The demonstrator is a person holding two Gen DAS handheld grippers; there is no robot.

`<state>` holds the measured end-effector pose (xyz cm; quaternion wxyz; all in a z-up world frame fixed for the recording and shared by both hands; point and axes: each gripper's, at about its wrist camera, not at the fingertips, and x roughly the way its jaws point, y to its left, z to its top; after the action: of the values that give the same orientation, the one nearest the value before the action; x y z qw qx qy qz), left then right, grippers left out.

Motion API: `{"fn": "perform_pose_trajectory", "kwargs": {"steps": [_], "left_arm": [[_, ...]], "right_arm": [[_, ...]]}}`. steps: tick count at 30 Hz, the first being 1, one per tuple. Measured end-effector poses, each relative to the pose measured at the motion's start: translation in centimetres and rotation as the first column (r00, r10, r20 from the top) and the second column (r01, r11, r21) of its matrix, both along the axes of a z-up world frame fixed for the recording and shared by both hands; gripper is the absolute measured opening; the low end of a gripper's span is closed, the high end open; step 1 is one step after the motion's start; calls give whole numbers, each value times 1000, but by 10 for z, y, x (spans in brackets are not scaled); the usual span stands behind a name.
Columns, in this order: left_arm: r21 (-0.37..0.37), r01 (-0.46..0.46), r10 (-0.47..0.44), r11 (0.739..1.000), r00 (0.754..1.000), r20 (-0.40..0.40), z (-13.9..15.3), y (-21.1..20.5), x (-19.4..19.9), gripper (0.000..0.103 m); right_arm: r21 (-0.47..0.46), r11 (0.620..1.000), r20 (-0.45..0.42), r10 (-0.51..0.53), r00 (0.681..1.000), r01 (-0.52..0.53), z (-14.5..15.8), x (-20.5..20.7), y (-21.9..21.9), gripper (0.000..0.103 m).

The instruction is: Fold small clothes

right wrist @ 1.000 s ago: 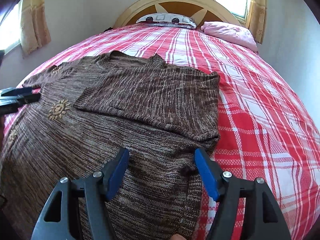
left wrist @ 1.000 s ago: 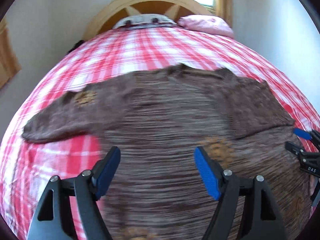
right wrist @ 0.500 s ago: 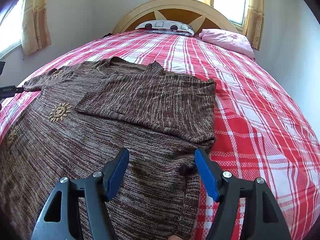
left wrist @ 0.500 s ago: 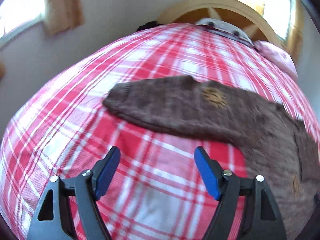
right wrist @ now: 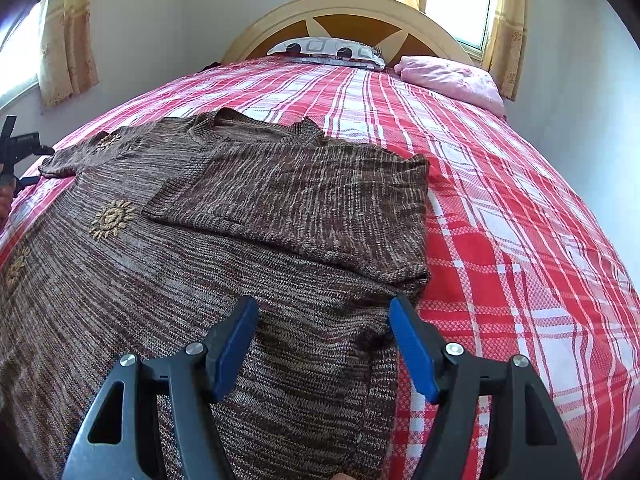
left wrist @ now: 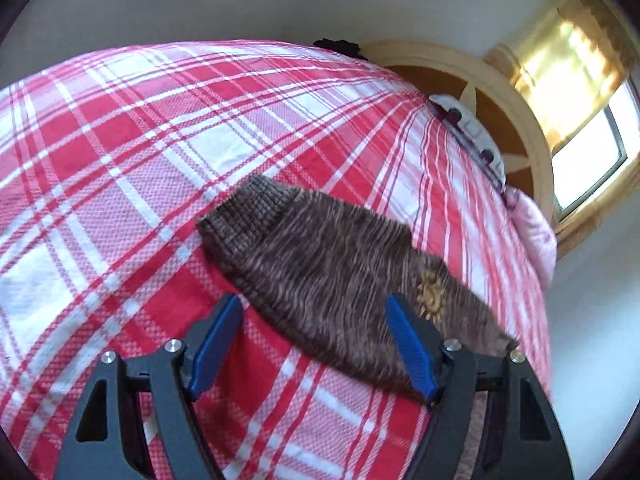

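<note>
1. Looking through the left wrist camera, I see my left gripper (left wrist: 314,350) with its blue-padded fingers spread wide and holding nothing. It hovers above the brown knit sweater's left sleeve (left wrist: 336,276), which lies flat and stretched outward on the red and white plaid bedspread (left wrist: 120,168). The ribbed cuff (left wrist: 244,216) points away from me. I judge the gripper is lined up over the sleeve so it can pinch it and fold it inward across the body.

2. Hard to read in this view: the sleeve's near end runs behind the right-hand finger, the sweater's body is cut off at the lower right, and the knit is slightly blurred. I cannot tell whether the fingertips touch the cloth.

3. Turning to the right wrist camera, my right gripper (right wrist: 324,344) also stands open and empty, poised above the sweater (right wrist: 160,300), near its right-hand edge. The right sleeve (right wrist: 304,204) is already folded across the chest, which suggests this side is done and the hand simply waits.

4. At the far left edge of this view, part of the left gripper (right wrist: 18,150) shows beside the outstretched sleeve. The sweater's hem runs out of the bottom of the frame. A patterned pillow (right wrist: 326,50) and a pink pillow (right wrist: 452,80) rest against the wooden headboard (right wrist: 352,16).
</note>
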<state>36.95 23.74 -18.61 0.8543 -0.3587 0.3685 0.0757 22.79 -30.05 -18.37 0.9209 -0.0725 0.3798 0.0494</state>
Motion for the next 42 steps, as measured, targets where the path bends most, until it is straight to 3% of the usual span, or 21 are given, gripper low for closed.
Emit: {"fn": "perform_pose_trajectory", "kwargs": {"steps": [8, 10, 13, 14, 17, 23, 25, 30, 34, 37, 42], "left_arm": [[-45, -30, 33, 999, 996, 79, -6, 19, 9, 67], [-39, -39, 42, 999, 996, 85, -7, 23, 12, 57], [-68, -42, 46, 997, 997, 65, -13, 31, 13, 9], [-83, -26, 31, 996, 998, 60, -16, 32, 14, 7], [-65, -17, 22, 998, 997, 78, -12, 32, 11, 6], [90, 25, -39, 996, 987, 156, 23, 6, 5, 6], [155, 53, -83, 987, 978, 193, 43, -12, 2, 6], [204, 131, -185, 970, 943, 277, 83, -55, -3, 6], [256, 225, -304, 940, 894, 330, 112, -105, -9, 6], [303, 308, -404, 902, 850, 338, 122, -146, -15, 6], [328, 438, -529, 837, 800, 283, 109, -208, -15, 6]], "right_arm": [[1, 1000, -11, 0, 1000, 0, -2, 2, 0, 69], [-1, 1000, -12, 0, 1000, 0, -2, 2, 1, 69], [-2, 1000, -15, -1, 1000, 1, -3, 3, 1, 69], [-3, 1000, -16, -1, 1000, 1, -3, 3, 1, 69], [-5, 1000, -18, -2, 1000, 2, -3, 3, 1, 69], [-7, 1000, -17, -2, 1000, 2, -3, 3, 2, 70], [-9, 1000, -17, -3, 1000, 3, -4, 4, 1, 70], [-11, 1000, -18, -4, 1000, 4, -4, 3, 1, 70], [-11, 1000, -17, -4, 1000, 4, -4, 3, 1, 70], [-12, 1000, -17, -5, 1000, 4, -4, 3, 0, 70], [-13, 1000, -17, -4, 1000, 4, -4, 3, 1, 70]]}}
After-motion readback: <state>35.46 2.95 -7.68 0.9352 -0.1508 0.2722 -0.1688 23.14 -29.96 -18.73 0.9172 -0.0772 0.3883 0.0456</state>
